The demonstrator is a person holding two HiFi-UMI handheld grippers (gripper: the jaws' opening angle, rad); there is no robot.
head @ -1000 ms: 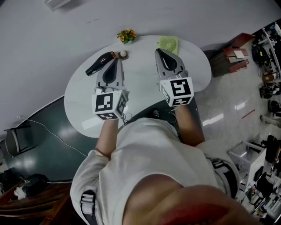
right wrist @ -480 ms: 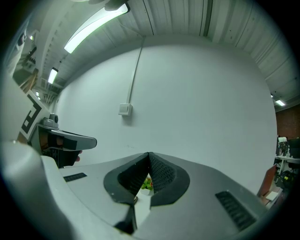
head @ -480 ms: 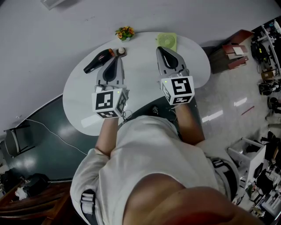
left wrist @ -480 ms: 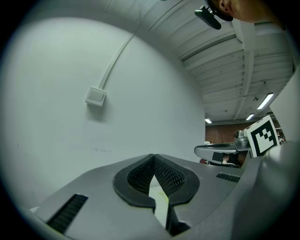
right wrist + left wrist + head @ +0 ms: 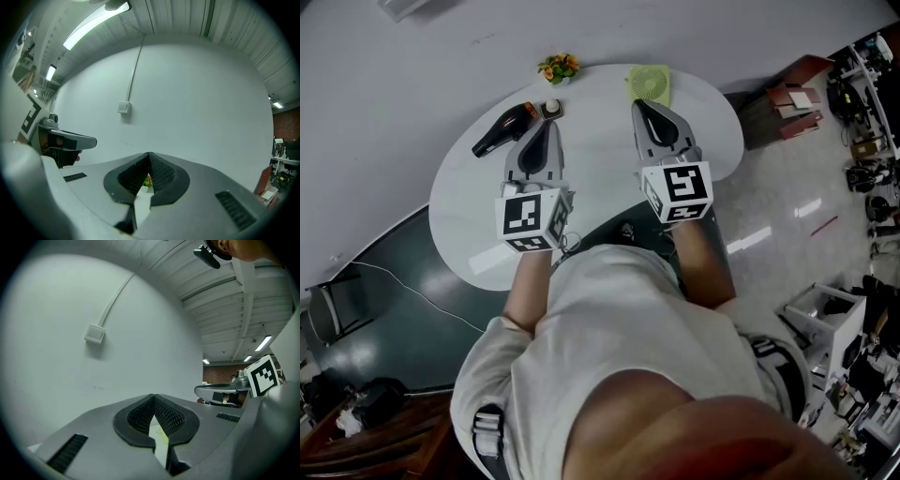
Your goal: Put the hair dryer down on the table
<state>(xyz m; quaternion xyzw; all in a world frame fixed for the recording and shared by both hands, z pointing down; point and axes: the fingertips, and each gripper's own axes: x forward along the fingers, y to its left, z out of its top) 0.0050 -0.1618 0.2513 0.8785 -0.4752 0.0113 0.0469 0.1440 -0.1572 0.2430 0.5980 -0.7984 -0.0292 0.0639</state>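
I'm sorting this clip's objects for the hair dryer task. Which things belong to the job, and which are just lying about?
Job:
hair dryer, lying on the white table
left gripper and right gripper, both shut and empty

Lying about:
small flower arrangement
green mini fan
small round jar

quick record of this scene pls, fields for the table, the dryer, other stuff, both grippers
table: white oval table, the person stands at its near edge
hair dryer: black hair dryer lying on the table's far left part, not held
other items: flower pot, green fan and round jar along the far edge
left gripper: left gripper, jaws together, empty, tip just right of the dryer
right gripper: right gripper, jaws together, empty, tip near the fan
task state: dryer is down on the table
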